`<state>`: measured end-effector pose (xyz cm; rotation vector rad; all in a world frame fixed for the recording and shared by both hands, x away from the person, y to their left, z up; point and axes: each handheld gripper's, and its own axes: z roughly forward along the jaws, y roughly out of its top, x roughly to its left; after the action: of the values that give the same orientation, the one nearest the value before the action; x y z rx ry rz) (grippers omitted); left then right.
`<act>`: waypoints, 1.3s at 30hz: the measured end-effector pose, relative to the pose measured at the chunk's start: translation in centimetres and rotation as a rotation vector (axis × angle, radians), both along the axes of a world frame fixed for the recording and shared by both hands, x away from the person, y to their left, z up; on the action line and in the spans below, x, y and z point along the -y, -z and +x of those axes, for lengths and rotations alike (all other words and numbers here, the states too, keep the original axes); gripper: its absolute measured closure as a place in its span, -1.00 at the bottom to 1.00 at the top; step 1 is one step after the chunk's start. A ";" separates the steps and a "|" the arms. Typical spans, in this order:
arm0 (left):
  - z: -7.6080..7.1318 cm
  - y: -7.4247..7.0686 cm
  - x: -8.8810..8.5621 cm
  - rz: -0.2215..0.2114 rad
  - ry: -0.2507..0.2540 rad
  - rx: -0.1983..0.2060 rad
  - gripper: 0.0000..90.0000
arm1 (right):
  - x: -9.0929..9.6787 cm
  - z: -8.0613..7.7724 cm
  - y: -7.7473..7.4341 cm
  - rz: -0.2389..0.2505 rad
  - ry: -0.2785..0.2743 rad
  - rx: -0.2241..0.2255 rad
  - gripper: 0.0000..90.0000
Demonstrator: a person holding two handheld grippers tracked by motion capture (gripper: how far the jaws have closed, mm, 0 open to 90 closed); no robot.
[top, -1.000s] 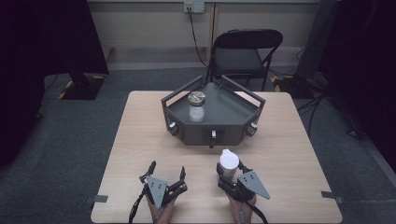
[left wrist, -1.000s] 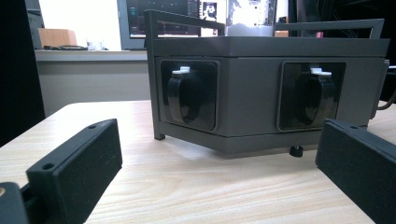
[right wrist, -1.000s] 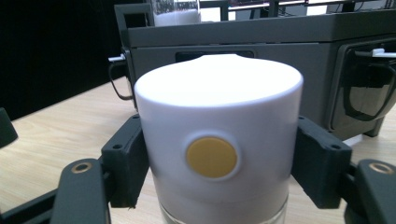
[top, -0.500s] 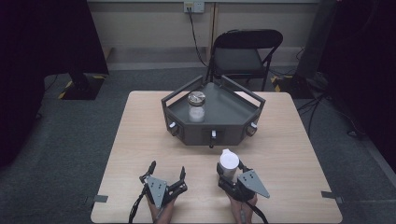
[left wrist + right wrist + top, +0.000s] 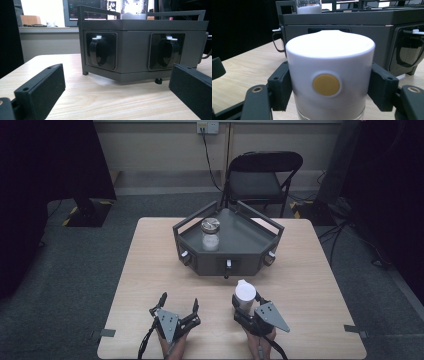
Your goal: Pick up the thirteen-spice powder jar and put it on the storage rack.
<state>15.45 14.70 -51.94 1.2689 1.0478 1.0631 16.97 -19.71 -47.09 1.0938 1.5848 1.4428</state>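
**White-capped container held at the near edge, tray ahead**

The wooden table (image 5: 150, 270) carries a dark grey five-sided tray (image 5: 250, 242) at its far middle, with railed walls and round knobs set into its near faces. Inside the tray, toward its left, stands a glass jar (image 5: 210, 234) with a metal lid and white contents. The right gripper (image 5: 246, 306) sits at the near right of the table, clenched on a white-capped container (image 5: 245, 293) that stands upright between its jaws; in the right gripper view the pads press both sides of the white cap (image 5: 329, 75), which bears a round yellow spot, and a clear body shows just below. The left gripper (image 5: 178, 304) rests at the near left, jaws spread wide and holding nothing, pointed at the tray's near wall.

The work in hand looks like carrying the container toward the tray. To do it well, I judge the grip should stay square on the cap, the container upright, and the lift high enough to clear the rail before setting down apart from the jar. The free gripper should keep out of the path.

Against the earlier frames, nothing appears to differ: both grippers, the container, the jar and the tray lie in the same places.
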 end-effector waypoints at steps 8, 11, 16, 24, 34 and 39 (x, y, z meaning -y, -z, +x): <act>0.0 0.0 0.0 0.000 0.000 0.000 -1.00 | 0.3 0.0 -0.4 -0.006 -0.005 0.015 -0.35; 0.0 0.0 0.0 0.000 0.000 0.000 -1.00 | 0.6 0.0 -0.7 -0.006 -0.015 0.026 -0.35; 0.0 0.0 0.0 0.000 0.000 0.000 -1.00 | 1.2 0.4 -1.3 -0.005 -0.033 0.034 -0.35; 0.0 0.0 0.0 0.000 0.000 0.000 -1.00 | 2.0 1.1 -2.6 -0.008 -0.055 0.049 -0.34; 0.0 0.0 0.0 0.000 0.000 0.000 -1.00 | 2.8 2.6 -4.7 -0.018 -0.090 0.052 -0.34; 0.0 0.0 0.0 0.000 0.000 0.000 -1.00 | 3.2 3.3 -5.3 0.003 -0.102 0.039 -0.34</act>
<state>15.45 14.70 -51.94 1.2692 1.0476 1.0630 20.22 -22.87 -41.81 0.9929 1.6320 1.5244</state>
